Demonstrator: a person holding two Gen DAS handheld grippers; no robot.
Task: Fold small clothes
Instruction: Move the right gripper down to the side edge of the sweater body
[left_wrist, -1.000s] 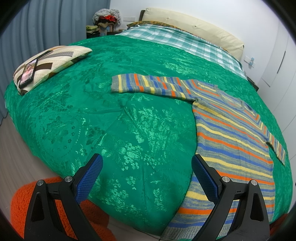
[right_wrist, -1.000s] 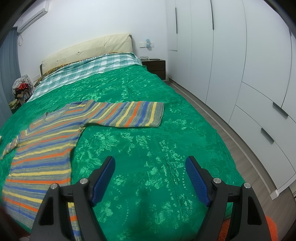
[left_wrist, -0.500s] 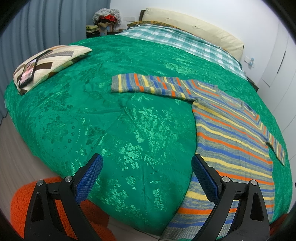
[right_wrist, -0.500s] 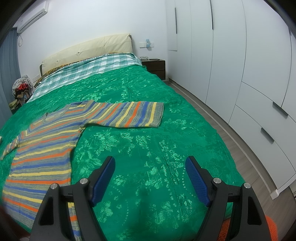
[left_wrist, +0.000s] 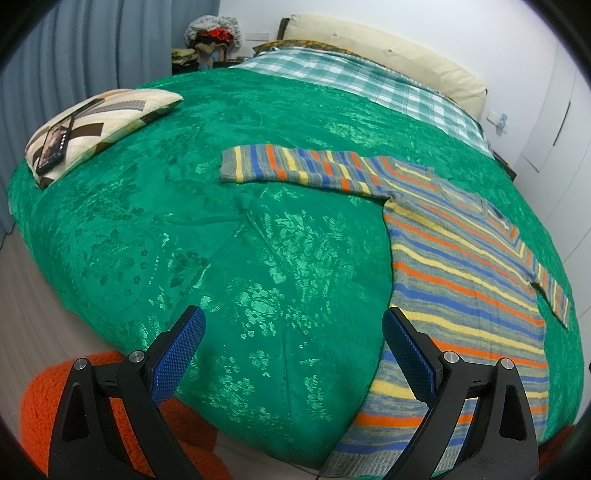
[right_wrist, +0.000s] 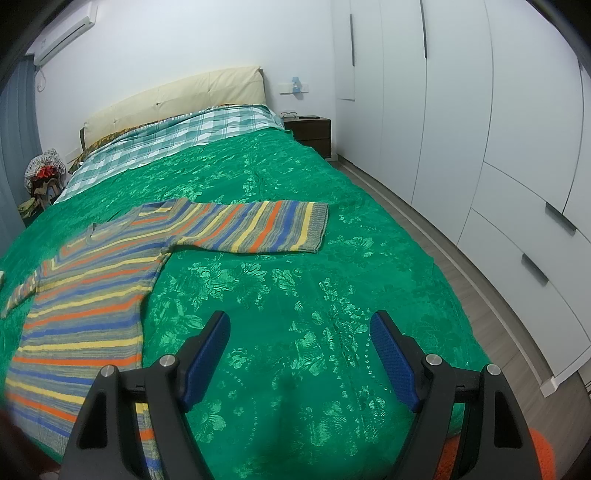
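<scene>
I see the striped sweater spread flat on the green bedspread, both sleeves out, hem at the near edge. My left gripper and right gripper hover over the bed's foot, jaws released, grasping nothing. A patterned cushion lies far left.

Left view: looks from the foot of the bed, up high, tipped down toward the curtain side.
Right view: same end, tipped down toward the cupboards.
Both see: the striped sweater and the headboard.
</scene>
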